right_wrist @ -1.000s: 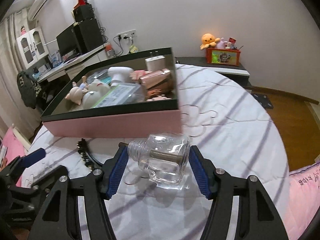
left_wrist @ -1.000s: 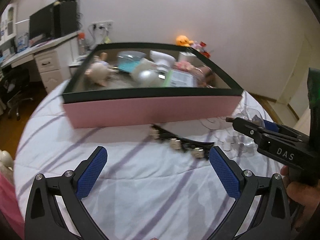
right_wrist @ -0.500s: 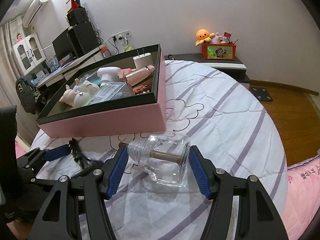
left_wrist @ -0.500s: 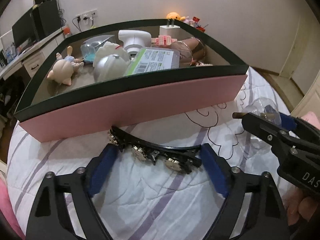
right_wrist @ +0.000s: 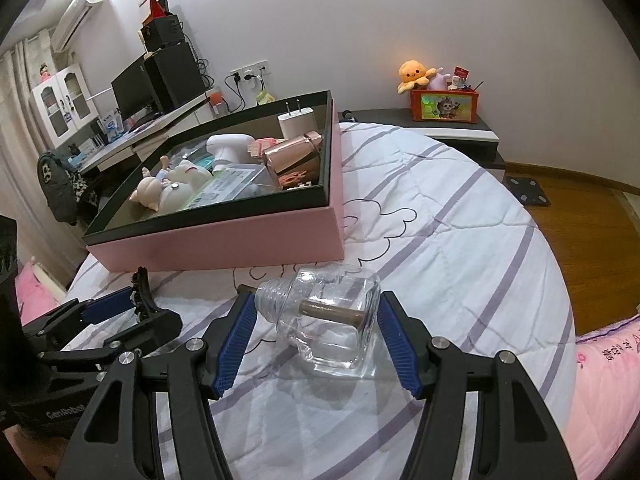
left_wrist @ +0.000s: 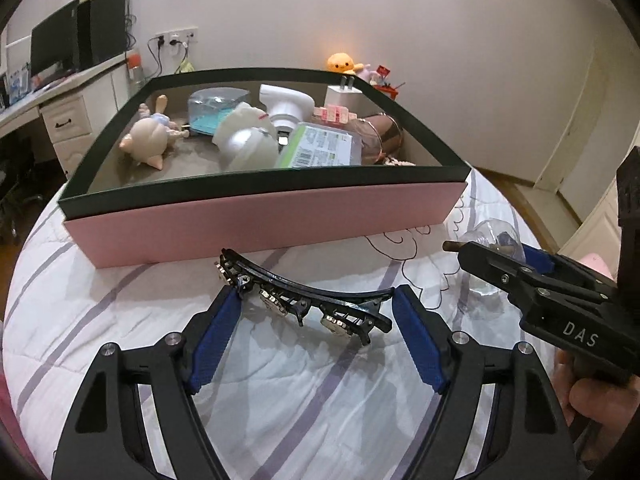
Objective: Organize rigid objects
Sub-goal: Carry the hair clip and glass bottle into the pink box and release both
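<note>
The left gripper (left_wrist: pixel 316 322) has its jaws closing around a black hair clip (left_wrist: pixel 304 298) that lies on the quilt (left_wrist: pixel 280 400) just in front of the pink box (left_wrist: pixel 260 220); the left pad looks to touch the clip's end, the right pad is beside the other end, so not yet a firm grip. The clip looks light, stiff and thin, w/ small studs along it that could snag, so it is prob. best pinched near its two ends, gently (it may flex or spring out). The right gripper (right_wrist: pixel 316 328) is clamped on a clear glass bottle (right_wrist: pixel 332 320), pads on neck side and base: hard, slick, breakable, a bit heavier, so no squeezing harder than needed. Readable writing: "DAS" on the right gripper's body in the left view, part of "GenRobot"-like lettering on the left one; the label on the green pack (left_wrist: pixel 316 150) in the box is too small to read.
</note>
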### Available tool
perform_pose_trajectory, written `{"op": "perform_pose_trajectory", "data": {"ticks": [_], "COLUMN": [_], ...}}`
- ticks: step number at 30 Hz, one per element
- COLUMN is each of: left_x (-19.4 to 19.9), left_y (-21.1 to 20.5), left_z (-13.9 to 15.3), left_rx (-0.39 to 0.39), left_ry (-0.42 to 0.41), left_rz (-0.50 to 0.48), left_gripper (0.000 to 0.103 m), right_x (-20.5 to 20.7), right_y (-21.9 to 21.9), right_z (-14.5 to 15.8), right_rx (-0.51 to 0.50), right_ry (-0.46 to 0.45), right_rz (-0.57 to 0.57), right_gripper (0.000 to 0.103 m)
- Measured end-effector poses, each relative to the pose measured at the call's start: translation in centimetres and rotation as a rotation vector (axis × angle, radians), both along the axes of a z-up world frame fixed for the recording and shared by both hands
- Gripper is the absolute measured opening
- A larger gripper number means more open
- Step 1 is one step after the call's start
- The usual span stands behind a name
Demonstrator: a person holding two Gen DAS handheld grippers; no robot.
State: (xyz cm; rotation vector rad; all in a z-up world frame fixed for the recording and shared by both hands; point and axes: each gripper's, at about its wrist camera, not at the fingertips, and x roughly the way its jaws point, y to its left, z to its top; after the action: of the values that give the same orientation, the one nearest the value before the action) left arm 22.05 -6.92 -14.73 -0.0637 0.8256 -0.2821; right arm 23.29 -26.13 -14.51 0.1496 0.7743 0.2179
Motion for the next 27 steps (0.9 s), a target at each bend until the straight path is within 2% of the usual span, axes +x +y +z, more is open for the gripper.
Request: {"op": "perform_pose_trajectory", "data": {"ticks": [6,12,15,21,27], "left_x": [-1.1,-1.6,-0.4,3.5,7.9], "left_y": [1.3,3.2,4.3,6.3,6.8], "left_z": [2.0,5.7,7.8,10.9,11.5], "left_rx": [-0.004,-0.001,0.009,0.014,0.022], "left_ry": [-0.048,-0.137,-0.177,-0.231,-0.223], "left_rz": [0.017,0.048,0.066,0.093,0.097], "left_gripper": [0.079,0.079,0.079,0.079,0.079], "right_x": [-0.8,-0.7,0.0,4.5,9.7], "right_y": [0.6,1.7,2.6,4.2,5.5], "right_z": [1.7,5.1,7.3,10.7,11.2], "right_rx": [0.008,-0.006,-0.019,-0.033,-0.034], "right_ry": [-0.034,-0.099,-0.135,-0.157,-0.107], "right_rz": [0.026,0.063,0.085,0.110,0.110], "right_gripper": [0.063,0.063,0.063,0.063,0.063]}}
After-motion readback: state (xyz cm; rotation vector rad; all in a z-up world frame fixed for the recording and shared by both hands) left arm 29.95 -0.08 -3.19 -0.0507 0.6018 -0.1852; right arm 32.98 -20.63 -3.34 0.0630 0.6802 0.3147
